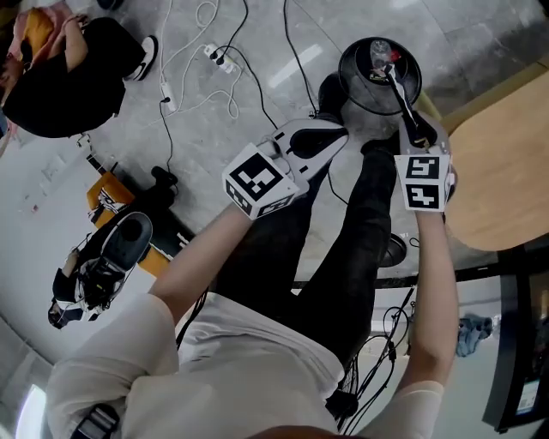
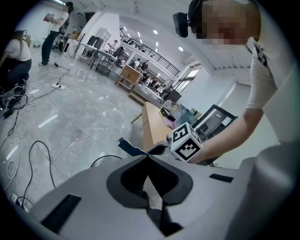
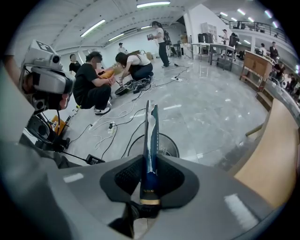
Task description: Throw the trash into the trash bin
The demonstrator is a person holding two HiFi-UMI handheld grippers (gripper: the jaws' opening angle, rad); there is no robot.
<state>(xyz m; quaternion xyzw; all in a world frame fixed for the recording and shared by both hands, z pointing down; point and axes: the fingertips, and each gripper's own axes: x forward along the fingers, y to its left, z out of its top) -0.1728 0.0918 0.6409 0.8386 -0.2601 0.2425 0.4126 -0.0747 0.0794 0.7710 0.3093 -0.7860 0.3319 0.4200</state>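
Right gripper [image 3: 151, 164]: pinching flat dark-blue wrapper [image 3: 151, 136], upright, over black trash bin [image 1: 345, 75] on grey floor [image 1: 257, 34]. Left gripper [image 2: 148, 158]: jaws pressed together, empty

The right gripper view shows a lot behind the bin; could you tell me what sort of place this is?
Probably a large open lab or workshop hall: long ceiling strip lights, loose cables trailing across a polished stone floor, and people crouched together on it.
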